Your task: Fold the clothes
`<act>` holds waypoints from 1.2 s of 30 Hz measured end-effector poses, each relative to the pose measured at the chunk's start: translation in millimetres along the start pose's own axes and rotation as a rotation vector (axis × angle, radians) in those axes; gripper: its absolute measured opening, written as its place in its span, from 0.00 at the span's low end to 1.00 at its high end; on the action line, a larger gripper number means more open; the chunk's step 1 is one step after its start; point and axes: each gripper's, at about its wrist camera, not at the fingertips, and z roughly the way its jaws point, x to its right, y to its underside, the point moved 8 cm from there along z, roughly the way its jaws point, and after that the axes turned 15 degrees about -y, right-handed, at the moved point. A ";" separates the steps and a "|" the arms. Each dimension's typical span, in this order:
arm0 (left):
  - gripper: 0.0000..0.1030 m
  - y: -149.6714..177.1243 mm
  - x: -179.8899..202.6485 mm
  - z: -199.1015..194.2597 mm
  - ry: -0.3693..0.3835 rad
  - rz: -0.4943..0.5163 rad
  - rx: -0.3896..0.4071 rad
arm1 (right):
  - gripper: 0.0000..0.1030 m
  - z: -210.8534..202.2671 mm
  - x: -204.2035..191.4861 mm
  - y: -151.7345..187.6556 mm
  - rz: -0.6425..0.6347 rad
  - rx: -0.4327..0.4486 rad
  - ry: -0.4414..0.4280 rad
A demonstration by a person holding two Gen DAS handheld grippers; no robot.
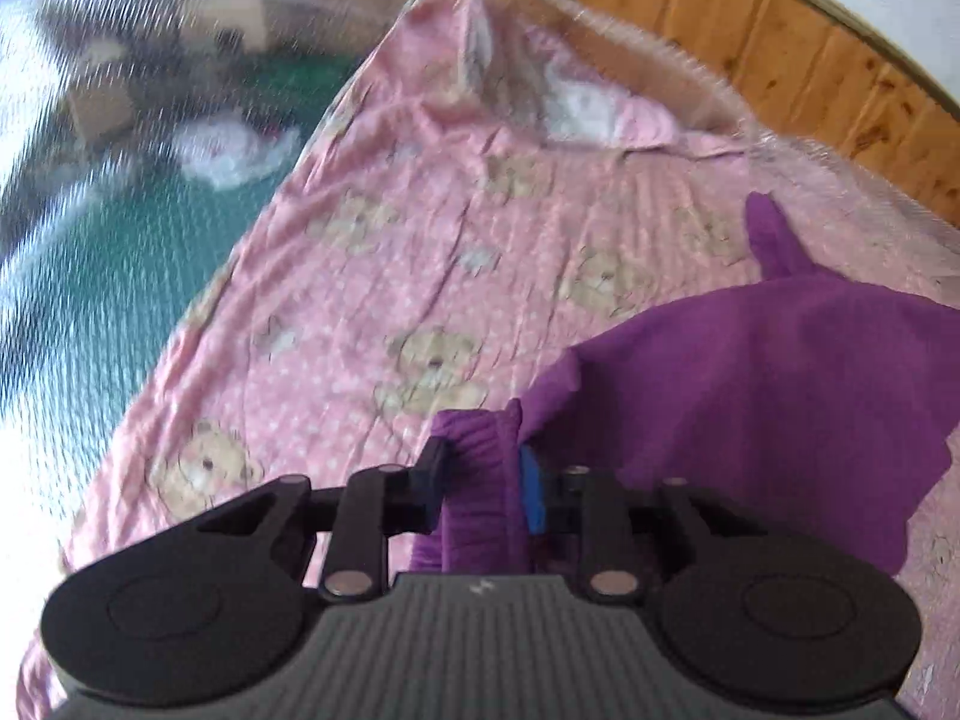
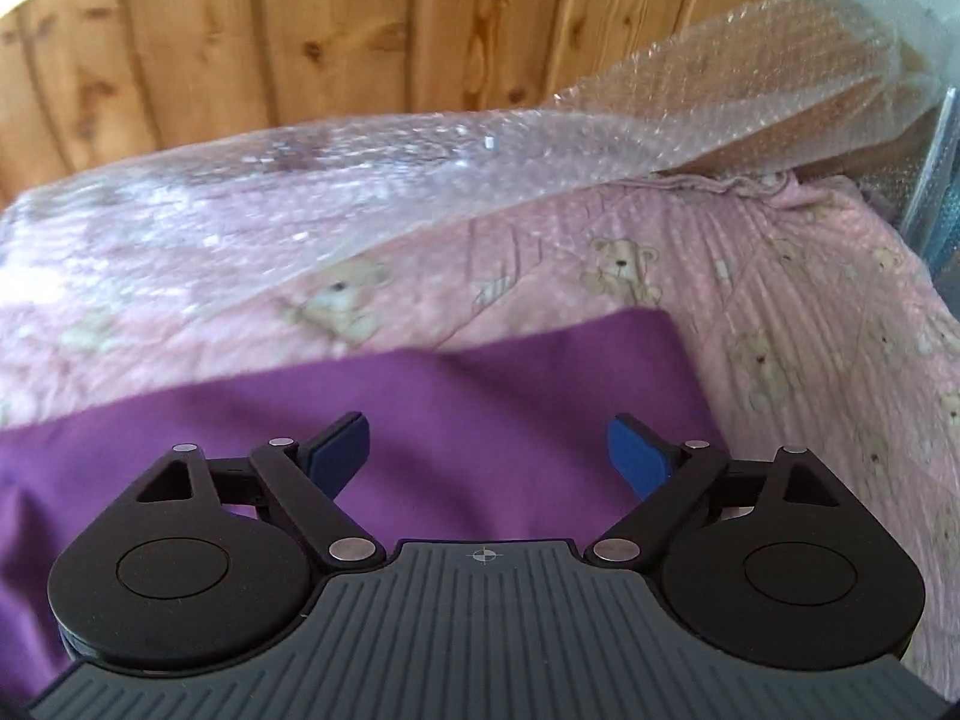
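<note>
- Left wrist view: the left gripper [image 1: 480, 480] is clamped on a ribbed cuff [image 1: 477, 468] of the purple garment [image 1: 750, 372], the bunched fabric pinched between its two fingers.
- From the cuff the garment spreads to the right across the pink sheet [image 1: 372, 276], and a narrow purple tip [image 1: 771, 234] sticks up at the garment's far edge.
- The sheet, printed with teddy bears, is wrinkled; its far end beyond the garment is heaped into a peak [image 1: 450, 30].
- Left of the sheet lies a green floor [image 1: 108, 252] with blurred pale things on it, too smeared to name.
- Wooden panelling [image 1: 780, 60] runs behind the sheet, to the far right of the garment.
- Right wrist view: the right gripper [image 2: 486, 450] hangs with its jaws wide apart and nothing between them; the blue pads [image 2: 636, 456] sit over the garment [image 2: 480, 408], though whether they touch it I cannot tell.
- The garment here lies flat and smooth on the sheet [image 2: 780, 312], one corner [image 2: 660, 321] pointing away.
- Beyond the garment, bubble wrap [image 2: 420, 168] drapes over the sheet's far edge, against the panelling [image 2: 300, 30].
</note>
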 end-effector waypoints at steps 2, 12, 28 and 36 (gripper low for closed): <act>0.24 -23.2 1.2 -37.2 0.055 -0.008 0.150 | 0.49 17.8 0.7 3.6 -0.032 -0.066 -0.037; 0.24 -152.9 -72.7 -67.9 -0.107 -0.368 0.426 | 0.00 -42.6 -31.8 -101.9 -0.067 0.274 -0.042; 0.56 18.9 -31.0 -0.5 -0.128 -0.191 0.009 | 0.44 -51.9 -230.6 138.4 0.099 -0.167 -0.628; 0.60 14.6 -20.1 12.2 -0.100 -0.195 0.032 | 0.46 -29.6 -282.3 115.1 0.076 -0.053 -0.612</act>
